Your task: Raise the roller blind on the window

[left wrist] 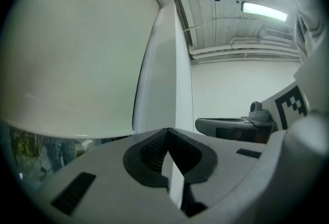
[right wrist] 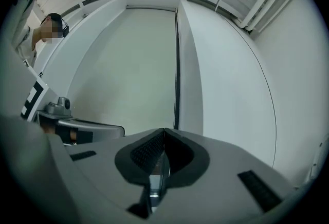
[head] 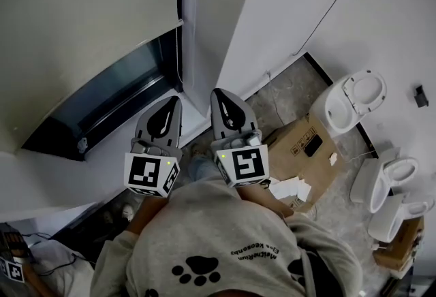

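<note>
The roller blind (head: 82,23) hangs over most of the window (head: 112,101), and only a dark strip of glass shows between its lower edge and the sill. Both tools point level toward that wall, side by side and close together. The left tool (head: 171,104) has its jaws pressed fully together with nothing between them, and its tip faces the blind's right edge. The right tool (head: 220,96) is closed just as tightly and is also empty; it is aimed at the white wall pier (head: 204,30) just right of the blind. Neither touches the blind. Below them is the person's grey sweatshirt (head: 218,241) with a paw print. On the grey floor (head: 286,95) to the right lie a cardboard box (head: 306,149) and loose white papers (head: 289,188). Beyond these, white toilets (head: 349,106) stand along the white wall, where a thin cable (head: 327,16) runs upward.
</note>
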`<state>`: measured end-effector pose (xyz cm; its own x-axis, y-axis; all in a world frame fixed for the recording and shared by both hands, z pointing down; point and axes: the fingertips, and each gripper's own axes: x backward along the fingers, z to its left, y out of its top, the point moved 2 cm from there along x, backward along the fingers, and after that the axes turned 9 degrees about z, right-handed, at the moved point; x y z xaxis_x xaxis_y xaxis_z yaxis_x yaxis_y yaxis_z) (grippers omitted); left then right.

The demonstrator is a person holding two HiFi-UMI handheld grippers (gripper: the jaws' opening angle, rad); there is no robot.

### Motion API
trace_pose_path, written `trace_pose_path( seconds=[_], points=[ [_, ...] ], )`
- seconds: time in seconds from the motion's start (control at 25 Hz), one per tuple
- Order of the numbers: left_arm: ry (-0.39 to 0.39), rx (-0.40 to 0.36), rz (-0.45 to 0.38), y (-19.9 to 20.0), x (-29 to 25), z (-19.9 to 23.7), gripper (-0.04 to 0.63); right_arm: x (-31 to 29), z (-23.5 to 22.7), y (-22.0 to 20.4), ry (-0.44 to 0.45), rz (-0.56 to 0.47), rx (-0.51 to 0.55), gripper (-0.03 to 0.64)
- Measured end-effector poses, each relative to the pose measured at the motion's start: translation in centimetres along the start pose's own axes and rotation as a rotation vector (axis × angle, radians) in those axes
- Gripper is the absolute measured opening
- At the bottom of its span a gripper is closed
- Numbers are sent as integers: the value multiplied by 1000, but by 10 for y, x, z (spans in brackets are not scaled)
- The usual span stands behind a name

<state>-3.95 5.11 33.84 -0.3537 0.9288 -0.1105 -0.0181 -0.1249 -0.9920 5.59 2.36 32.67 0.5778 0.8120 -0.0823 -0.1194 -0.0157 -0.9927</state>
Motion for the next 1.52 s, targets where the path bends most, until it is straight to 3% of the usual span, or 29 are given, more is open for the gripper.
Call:
trace_pose_path(
  seconds=[0.44,0.88,1.44,1.52],
  points=[
    [4,19,3,17,-87,45,8,-89,-38,3,18,40,-9,11],
    [-3,10,-9,21,-132,69,8,-130,-31,4,105,6,-43,11],
    [-139,11,22,32,-138,103,8,-172,-33,13,-40,91,-61,15],
    [-155,11,30,32,-139,107,8,-181,-34,13,-45,90,-89,109]
  ],
)
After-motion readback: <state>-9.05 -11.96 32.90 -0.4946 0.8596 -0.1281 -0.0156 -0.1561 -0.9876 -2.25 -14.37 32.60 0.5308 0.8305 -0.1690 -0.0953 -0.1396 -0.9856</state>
